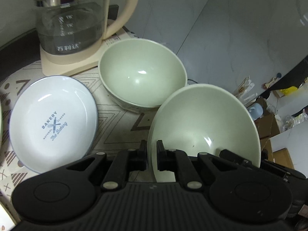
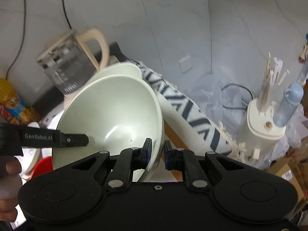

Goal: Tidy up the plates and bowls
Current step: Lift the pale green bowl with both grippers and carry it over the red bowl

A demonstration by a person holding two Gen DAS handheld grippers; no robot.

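Observation:
Both grippers hold one pale green bowl by opposite sides of its rim, tilted above the table. My left gripper is shut on its near-left rim. My right gripper is shut on the other rim of the same bowl; the left gripper's finger shows across it. A second green bowl rests upright on the patterned tablecloth, behind the held one; its rim shows in the right wrist view. A white "Bakery" plate lies to the left.
A glass kettle on a cream base stands behind the plate and bowl, also in the right wrist view. The table edge drops off to the right. A cream appliance, a blue bottle and boxes stand beyond. A juice bottle stands at the left.

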